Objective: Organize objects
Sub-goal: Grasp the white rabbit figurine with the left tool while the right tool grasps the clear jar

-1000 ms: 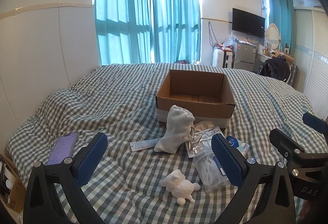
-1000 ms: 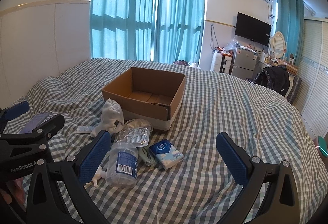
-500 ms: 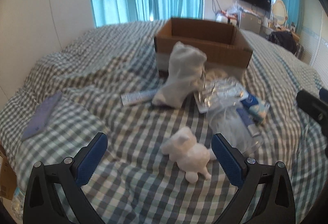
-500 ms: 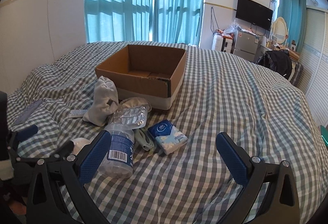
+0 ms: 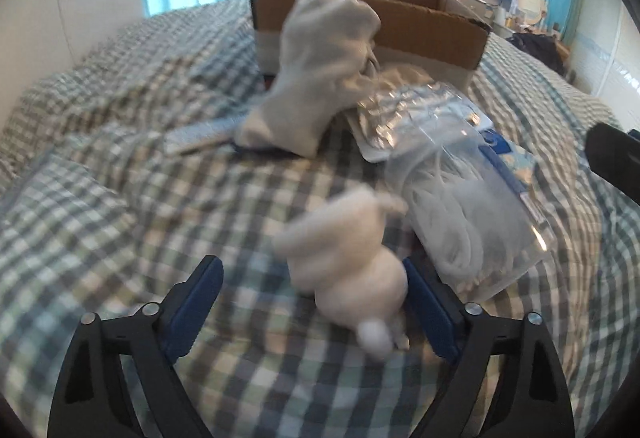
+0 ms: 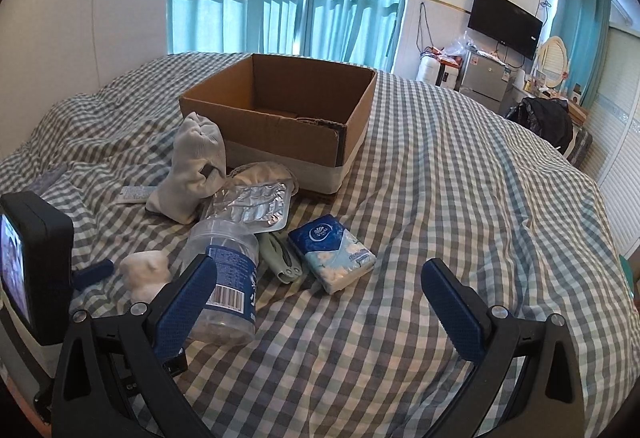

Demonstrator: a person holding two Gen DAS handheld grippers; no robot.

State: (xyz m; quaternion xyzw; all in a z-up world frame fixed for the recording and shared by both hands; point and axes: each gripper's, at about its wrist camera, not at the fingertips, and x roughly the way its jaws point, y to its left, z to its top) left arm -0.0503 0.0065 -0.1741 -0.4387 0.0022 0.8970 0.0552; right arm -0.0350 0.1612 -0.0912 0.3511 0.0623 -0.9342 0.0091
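A small white plush toy [image 5: 348, 270] lies on the checked bedspread between the fingers of my left gripper [image 5: 312, 270]. Its jaws are closing; the right pad is at the toy's side and a gap remains on the left. The same toy [image 6: 146, 274] shows in the right wrist view beside a left fingertip [image 6: 94, 272]. My right gripper [image 6: 320, 266] hangs open over the bed, nothing between its fingers. Behind stand an open cardboard box [image 6: 280, 133], a grey-white sock [image 6: 192, 165], a foil blister pack [image 6: 252, 205], a clear jar [image 6: 224, 278] and a tissue pack [image 6: 332, 254].
A small tube [image 5: 200, 133] lies left of the sock [image 5: 320, 69], and a green clip-like tool [image 6: 280, 258] lies between jar and tissues. The box [image 5: 420, 29] looks empty inside. Bare bedspread [image 6: 460, 177] stretches to the right. A wall panel and curtains stand behind.
My left gripper has dropped and tipped down onto the plush toy, which now sits between its narrowing fingers. The right gripper has sunk a little toward the bed.
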